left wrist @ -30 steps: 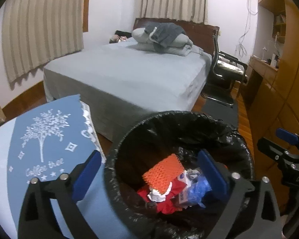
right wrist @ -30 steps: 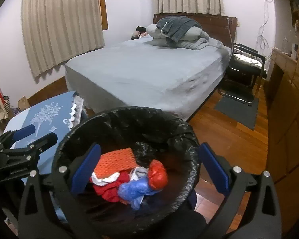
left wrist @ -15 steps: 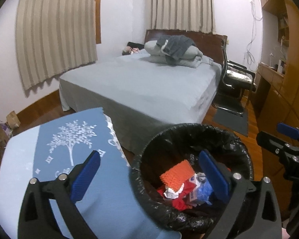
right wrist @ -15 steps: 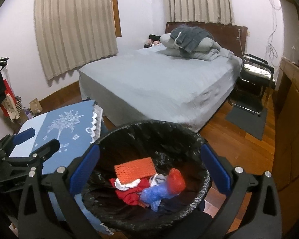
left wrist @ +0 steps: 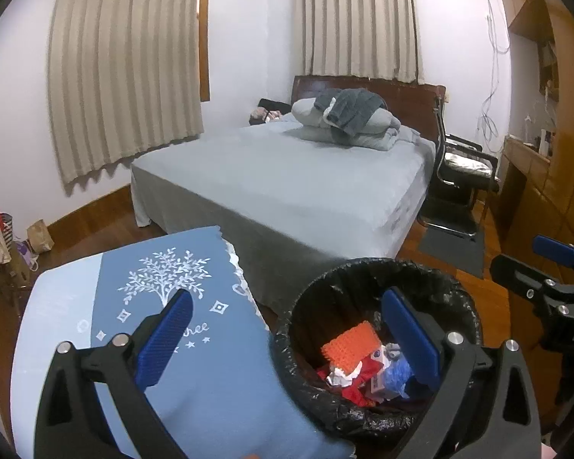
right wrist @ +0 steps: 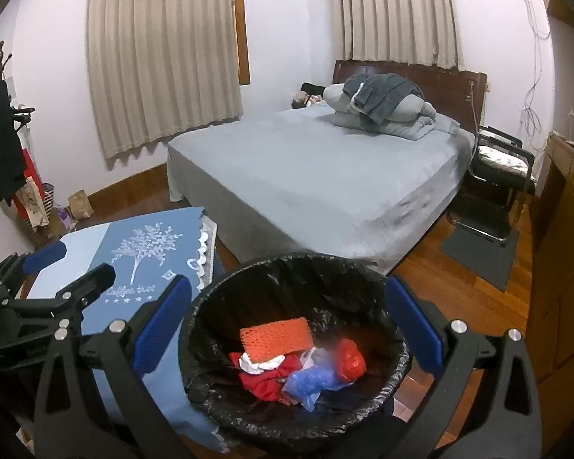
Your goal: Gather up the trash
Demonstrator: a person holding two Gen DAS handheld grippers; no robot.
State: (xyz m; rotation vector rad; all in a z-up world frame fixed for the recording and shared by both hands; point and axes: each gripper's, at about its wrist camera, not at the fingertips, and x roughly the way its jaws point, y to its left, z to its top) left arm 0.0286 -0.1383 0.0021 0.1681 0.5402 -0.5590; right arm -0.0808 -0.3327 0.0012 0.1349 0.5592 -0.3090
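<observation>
Both of my grippers are spread wide and hold nothing. My left gripper (left wrist: 287, 338) hangs above the edge where the table (left wrist: 76, 306) meets the bin (left wrist: 317, 290): its left finger is over the blue cloth, its right finger over the bin mouth. My right gripper (right wrist: 287, 325) straddles the bin (right wrist: 225, 298) from above, one finger to each side of the rim.

The trash (right wrist: 287, 359) lies below and between my right fingers, at the bottom of the black liner: an orange mesh piece on top, with red, white and blue wrappers under and beside it. In the left view the same trash (left wrist: 363, 363) sits just left of my right finger.

Judgement: the deposit step appears complete, since nothing is gripped and no loose item shows on the cloth. The next move calls for checking the table and floor for remaining pieces; if none, retract both grippers clear of the rim without snagging the liner.
</observation>
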